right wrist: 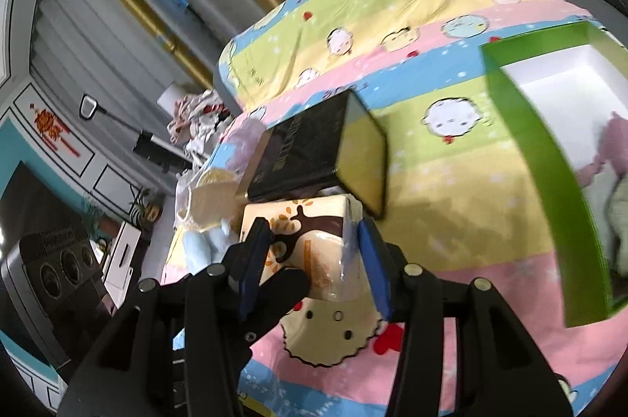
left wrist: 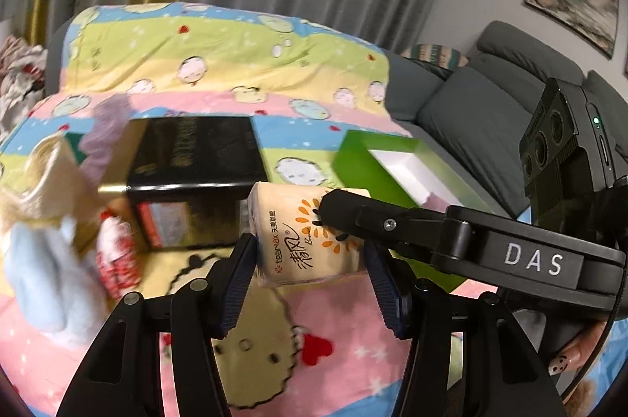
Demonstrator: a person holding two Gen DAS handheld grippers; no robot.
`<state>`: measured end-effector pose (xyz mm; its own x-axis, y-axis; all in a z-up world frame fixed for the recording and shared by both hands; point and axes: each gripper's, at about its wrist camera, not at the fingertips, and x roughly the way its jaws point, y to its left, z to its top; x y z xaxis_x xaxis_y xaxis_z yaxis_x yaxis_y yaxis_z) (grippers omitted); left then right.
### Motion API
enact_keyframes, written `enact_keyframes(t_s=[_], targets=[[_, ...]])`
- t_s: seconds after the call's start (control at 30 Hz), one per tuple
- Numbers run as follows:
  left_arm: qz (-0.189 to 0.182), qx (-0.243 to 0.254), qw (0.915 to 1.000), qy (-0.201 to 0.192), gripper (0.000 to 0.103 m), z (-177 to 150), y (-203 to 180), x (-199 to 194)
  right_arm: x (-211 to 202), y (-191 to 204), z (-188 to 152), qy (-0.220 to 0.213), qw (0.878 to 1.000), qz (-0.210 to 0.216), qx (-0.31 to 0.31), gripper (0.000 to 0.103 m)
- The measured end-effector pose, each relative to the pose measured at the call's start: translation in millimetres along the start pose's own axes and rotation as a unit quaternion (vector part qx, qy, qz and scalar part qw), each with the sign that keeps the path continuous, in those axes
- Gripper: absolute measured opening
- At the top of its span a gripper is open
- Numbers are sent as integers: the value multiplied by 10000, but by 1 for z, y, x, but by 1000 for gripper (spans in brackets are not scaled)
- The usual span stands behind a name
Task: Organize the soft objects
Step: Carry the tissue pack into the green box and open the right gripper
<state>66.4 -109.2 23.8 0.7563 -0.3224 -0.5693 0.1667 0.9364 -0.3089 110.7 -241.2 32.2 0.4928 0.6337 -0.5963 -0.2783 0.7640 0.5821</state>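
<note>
One tissue pack (left wrist: 306, 240) is in play now, and both tongs clamp it together: the left tongs (left wrist: 310, 260) press its two ends with their blue pads, and the right tongs (right wrist: 314, 260) squeeze it across, one finger lying over its printed top. It hangs between the two tools above the cartoon blanket (left wrist: 235, 63), just in front of the black box (left wrist: 192, 173) beyond the tips.

To the right of both tongs stands the green box (right wrist: 526, 158), open, with a few soft pieces, pink and pale, already lying in its white inside. So part of the sorting looks done. Left of the tongs, a blue fuzzy cloth (left wrist: 43, 283) and other soft bits wait beside the black box.

The pack is cream-coloured plastic wrap, printed with orange leaves and a brown tree, and it dents slightly under the pads.
</note>
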Motion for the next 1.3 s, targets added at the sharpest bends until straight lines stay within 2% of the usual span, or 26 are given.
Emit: enact_keyframes(t_s=[0.27,0.63,1.0,1.3], targets=[[-296,326,9990,-38,57,12,-42,22,-33,-25,10,-506,9980,-327,204,46],[-756,800,9939,99,57,23,-96,59,-74,-77,19,-1077,9885,-559,898,47],[-1255,929,9867,458,57,28,-131,98,-102,-115,19,-1433,9748,-892,1456,46],[-1582,826,9801,867,57,25,-143,126,-107,-136,18,-1504,9645,-1224,1790,46]])
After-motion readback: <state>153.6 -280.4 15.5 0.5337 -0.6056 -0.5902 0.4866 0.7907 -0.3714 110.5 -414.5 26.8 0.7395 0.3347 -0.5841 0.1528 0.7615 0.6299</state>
